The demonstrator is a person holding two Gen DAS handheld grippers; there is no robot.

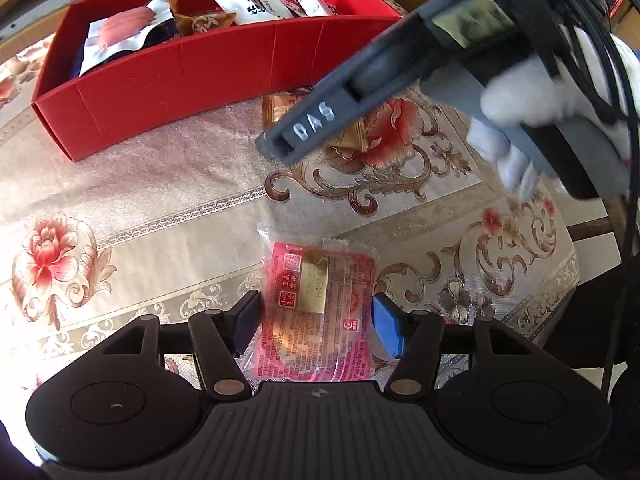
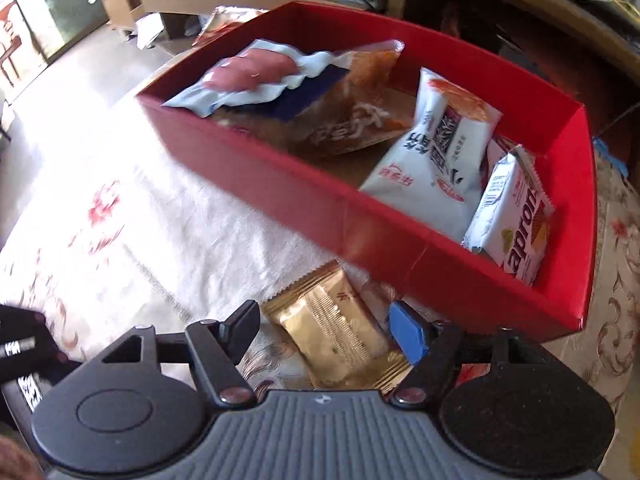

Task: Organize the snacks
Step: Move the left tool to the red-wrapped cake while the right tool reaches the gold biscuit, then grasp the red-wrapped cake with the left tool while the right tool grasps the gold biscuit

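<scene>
**Mei:** Snacks first. Where do they lie?

**Jun:** Several sit in the red box (image 2: 460,264) on the worktop (image 1: 132,200), which wears a floral cloth. Inside, from the right wrist view: a packet with pink sausages pictured (image 2: 248,76) on top at the far left end, a brown-orange packet (image 2: 340,120) under it, a white cracker packet (image 2: 436,160) in the middle, and a white wafer packet (image 2: 516,216) leaning at the right end.

**Mei:** And outside the box?

**Jun:** Two. A pink packet with a gold label (image 1: 316,304) lies flat on the cloth, well apart from the box. A gold packet (image 2: 340,328) lies just beside the box's near wall.

**Mei:** The left tongs (image 1: 316,320)?

**Jun:** Wide, one finger on each side of the pink packet. The fingers look close to its edges, but I cannot tell whether they touch it.

**Mei:** The right tongs (image 2: 328,332)?

**Jun:** Also wide, straddling the gold packet, low over the cloth; a gap shows between the black finger and the packet. In the left wrist view the right tool is blurred, held by a white-gloved hand (image 1: 516,108) above that same packet.
</scene>
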